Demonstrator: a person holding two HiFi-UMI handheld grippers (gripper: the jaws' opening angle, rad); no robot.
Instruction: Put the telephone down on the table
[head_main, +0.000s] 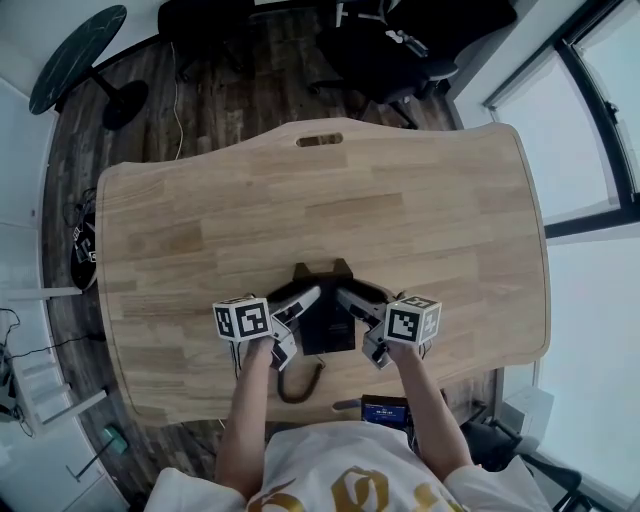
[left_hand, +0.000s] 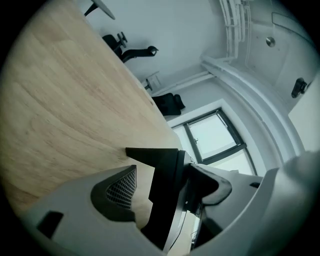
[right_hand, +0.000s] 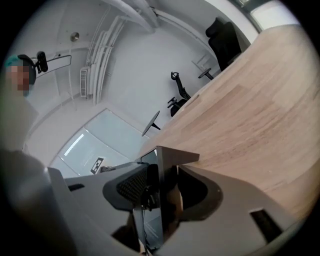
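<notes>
Your left gripper (head_main: 298, 322) stands released around the black telephone (head_main: 328, 330) on the table (head_main: 400, 200), while your right gripper (head_main: 360, 322) clasps its edge.

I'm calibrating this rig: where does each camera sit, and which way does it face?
Head view: on the person's head, steeply down onto table, telephone, both forearms, left gripper, right gripper.
Left gripper view: rides that gripper, looks along its own jaws across the table toward a window.
Right gripper view: likewise, toward an office chair.
Shared: every view shows the telephone; both gripper views have it between their jaws.
</notes>
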